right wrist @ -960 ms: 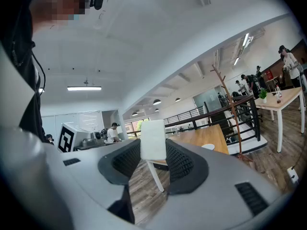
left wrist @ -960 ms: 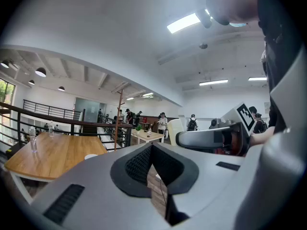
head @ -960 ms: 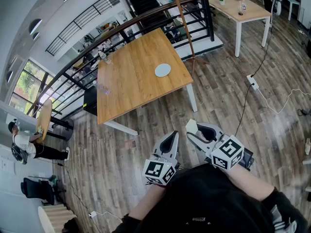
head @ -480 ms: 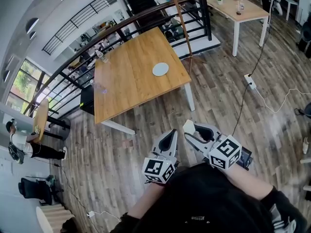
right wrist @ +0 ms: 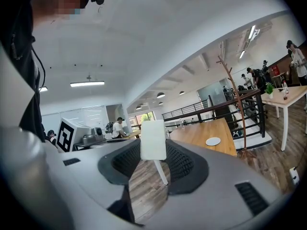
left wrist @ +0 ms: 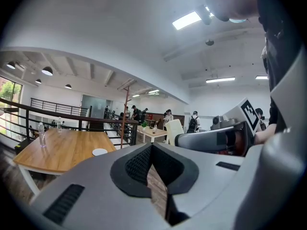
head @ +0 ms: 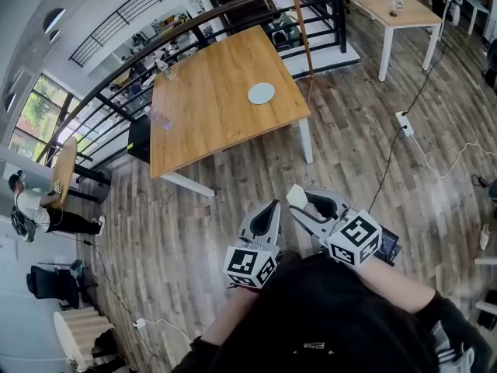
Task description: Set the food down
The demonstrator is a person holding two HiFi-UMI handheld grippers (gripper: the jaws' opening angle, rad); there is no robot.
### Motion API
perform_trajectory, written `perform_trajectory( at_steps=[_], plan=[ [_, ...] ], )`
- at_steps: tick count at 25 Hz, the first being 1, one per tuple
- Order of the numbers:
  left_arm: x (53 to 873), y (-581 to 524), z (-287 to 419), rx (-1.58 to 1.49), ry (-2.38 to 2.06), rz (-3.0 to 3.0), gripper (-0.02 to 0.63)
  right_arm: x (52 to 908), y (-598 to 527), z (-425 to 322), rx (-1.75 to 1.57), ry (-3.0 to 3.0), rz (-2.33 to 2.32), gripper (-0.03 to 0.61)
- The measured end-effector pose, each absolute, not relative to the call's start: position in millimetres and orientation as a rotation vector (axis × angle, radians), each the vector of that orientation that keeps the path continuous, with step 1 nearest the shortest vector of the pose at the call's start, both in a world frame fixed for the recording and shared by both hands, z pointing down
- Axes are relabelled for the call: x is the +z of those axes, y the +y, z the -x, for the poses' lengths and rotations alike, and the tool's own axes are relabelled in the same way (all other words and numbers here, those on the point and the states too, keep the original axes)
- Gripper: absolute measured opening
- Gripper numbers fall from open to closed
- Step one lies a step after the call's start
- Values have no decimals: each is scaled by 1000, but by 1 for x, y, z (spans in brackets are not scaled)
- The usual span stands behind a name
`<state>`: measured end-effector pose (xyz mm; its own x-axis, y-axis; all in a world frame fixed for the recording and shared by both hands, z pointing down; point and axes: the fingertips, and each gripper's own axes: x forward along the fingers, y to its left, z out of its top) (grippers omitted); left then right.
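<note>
Here, floor (head: 233,231): wood planks directly under both grippers. Nothing to set food on here, so I judge the carry is not finished.
Table (head: 210,123): wooden top, ahead of the grippers and well apart from them. Likely the destination, since it is the nearest raised surface and bears the dish.
Right gripper (head: 305,206): held out in front of the body, roughly level. Its pads are closed on the food, which stands upright between them in the right gripper view (right wrist: 153,153). Level carriage presumably keeps the piece from tipping out.
Left gripper (head: 269,207): just beside the right one, level. Its jaws are pressed together at the tips with nothing between them (left wrist: 152,147). It is idle, probably kept clear because one gripper is enough for this load.
Plate (head: 261,93): small, white and round, on the table toward its far right edge, with nothing on it. A sensible landing spot, though the task names none.
Food (head: 295,196): pale rectangular block at the right gripper's tips, over the floor. Its flat face is toward the camera (right wrist: 153,139).
Stick (right wrist: 160,171): thin and white, running down from the block between the pads. Whether the grip bears on the stick or the block, I cannot tell.
Risk: a light piece pinched at the very tips could swivel when released.
</note>
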<state>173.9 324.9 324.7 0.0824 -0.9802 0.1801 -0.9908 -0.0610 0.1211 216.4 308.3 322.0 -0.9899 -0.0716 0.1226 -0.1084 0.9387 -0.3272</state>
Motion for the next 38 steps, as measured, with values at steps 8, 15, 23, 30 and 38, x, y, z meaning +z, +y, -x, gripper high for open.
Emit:
perform_trajectory(
  at_steps=[8,15,23,30,38],
  plan=[
    [321,342,-170,120,-2081,-2063,5,319,318,-203,528,-2966,-129,172],
    [322,342,-163,125,-2078,-2043,5,318,334,-189,506,-2965,-48,172],
    [323,308,-167,47,-1970,-2150,5,318,303,-194,492,-2947,-215,172],
    [327,283,-159,-5,-1882,-2195,5,320,279,-185,467,-2911,-318,172],
    [334,255,-108,-19,-1872,-2189,5,327,251,-134,462,-2898,-316,172]
  ],
)
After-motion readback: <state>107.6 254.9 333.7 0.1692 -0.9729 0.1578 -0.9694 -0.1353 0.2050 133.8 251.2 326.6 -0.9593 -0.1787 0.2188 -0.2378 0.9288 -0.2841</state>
